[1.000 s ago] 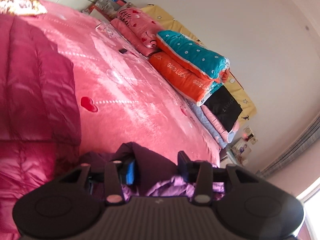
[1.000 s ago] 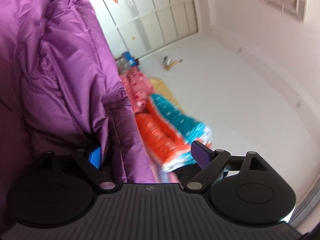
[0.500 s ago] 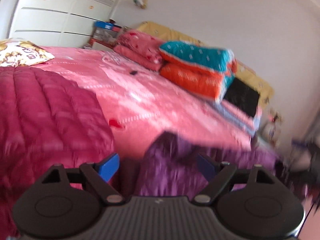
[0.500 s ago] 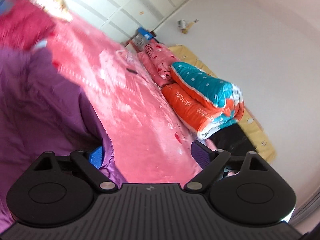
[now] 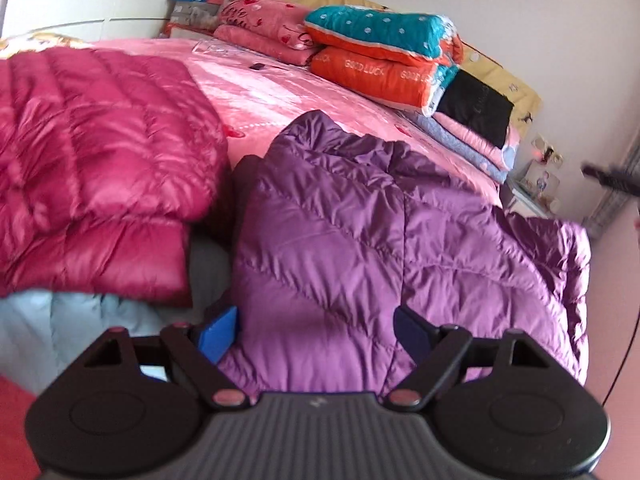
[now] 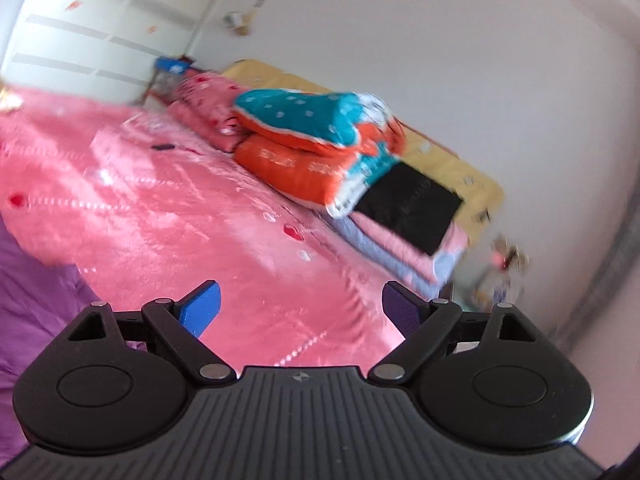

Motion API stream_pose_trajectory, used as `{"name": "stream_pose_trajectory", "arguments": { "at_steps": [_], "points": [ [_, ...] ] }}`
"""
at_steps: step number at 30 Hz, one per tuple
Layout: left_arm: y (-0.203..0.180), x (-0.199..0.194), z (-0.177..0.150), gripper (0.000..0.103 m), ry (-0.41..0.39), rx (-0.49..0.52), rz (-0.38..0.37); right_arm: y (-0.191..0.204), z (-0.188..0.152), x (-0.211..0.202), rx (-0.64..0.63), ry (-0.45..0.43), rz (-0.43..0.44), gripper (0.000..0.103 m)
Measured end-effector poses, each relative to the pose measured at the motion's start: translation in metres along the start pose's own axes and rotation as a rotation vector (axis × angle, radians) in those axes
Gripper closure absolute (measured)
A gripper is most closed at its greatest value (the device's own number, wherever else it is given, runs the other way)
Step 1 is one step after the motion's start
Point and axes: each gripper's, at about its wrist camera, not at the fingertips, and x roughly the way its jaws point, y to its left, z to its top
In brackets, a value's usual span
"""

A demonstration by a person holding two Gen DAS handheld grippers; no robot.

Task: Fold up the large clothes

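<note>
A purple quilted down jacket (image 5: 380, 240) lies spread on the pink bed, rumpled at its far edge. My left gripper (image 5: 316, 330) hovers at its near hem, open, its pads wide apart and not pressing the fabric. A folded magenta down jacket (image 5: 92, 152) lies to the left of the purple one. My right gripper (image 6: 301, 312) is open and holds nothing, over the pink bedspread (image 6: 180, 220). In the right wrist view only a strip of the purple jacket (image 6: 32, 300) shows, at the left edge.
A pile of folded quilts (image 5: 384, 52) and pillows lines the head of the bed; it appears in the right wrist view as quilts (image 6: 312, 140). A light blue garment (image 5: 60, 328) lies under the magenta jacket. A white wardrobe (image 5: 80, 0) stands behind, and a cluttered nightstand (image 5: 536, 184) to the right.
My left gripper opened and let go of the purple jacket, which now lies flat on the bed. My right gripper came off the jacket's edge, rolled upright and rose.
</note>
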Motion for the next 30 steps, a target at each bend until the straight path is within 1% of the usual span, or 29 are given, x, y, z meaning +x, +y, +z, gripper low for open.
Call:
{"name": "stream_pose_trajectory", "arguments": {
  "at_steps": [2,4,7,9,11,13,15,18,20,23,26,27,28,29,30],
  "points": [
    [0.005,-0.011,-0.004,0.02,-0.018,-0.016,0.001,-0.007,-0.023,-0.017,0.09,0.002,0.045,0.0],
    [0.009,-0.019,-0.011,0.02,-0.011,-0.038,-0.002,-0.018,-0.06,-0.036,0.218,0.029,0.089,0.0],
    [0.011,-0.023,-0.024,0.02,0.019,-0.091,-0.023,-0.03,-0.129,-0.064,0.491,0.098,0.17,0.0],
    [0.007,-0.017,-0.029,0.02,0.042,-0.116,-0.043,-0.032,-0.175,-0.079,0.657,0.136,0.168,0.0],
    [0.002,-0.012,-0.036,0.02,0.062,-0.141,-0.058,-0.029,-0.215,-0.092,0.798,0.175,0.168,0.0],
    [-0.003,-0.007,-0.041,0.02,0.066,-0.172,-0.08,-0.023,-0.247,-0.102,0.938,0.203,0.208,0.0],
    [-0.007,-0.002,-0.046,0.02,0.064,-0.21,-0.103,-0.014,-0.272,-0.112,1.072,0.21,0.242,0.0],
    [-0.012,0.008,-0.055,0.02,0.067,-0.262,-0.135,0.001,-0.3,-0.122,1.231,0.21,0.293,0.0],
    [-0.011,0.014,-0.06,0.02,0.049,-0.322,-0.161,0.009,-0.313,-0.13,1.31,0.186,0.312,0.0],
    [-0.008,0.023,-0.066,0.02,0.03,-0.412,-0.189,0.017,-0.325,-0.145,1.365,0.177,0.303,0.0],
    [-0.006,0.031,-0.067,0.02,0.025,-0.431,-0.169,0.026,-0.336,-0.157,1.417,0.193,0.306,0.0],
    [-0.005,0.033,-0.068,0.02,0.019,-0.437,-0.167,0.029,-0.337,-0.161,1.43,0.194,0.335,0.0],
    [-0.003,0.036,-0.068,0.02,0.014,-0.445,-0.165,0.034,-0.338,-0.162,1.443,0.193,0.382,0.0],
    [-0.002,0.038,-0.067,0.019,0.007,-0.456,-0.165,0.034,-0.332,-0.166,1.452,0.194,0.425,0.0],
    [0.0,0.039,-0.067,0.019,-0.005,-0.467,-0.165,0.034,-0.325,-0.157,1.448,0.196,0.457,0.0]
  ]
}}
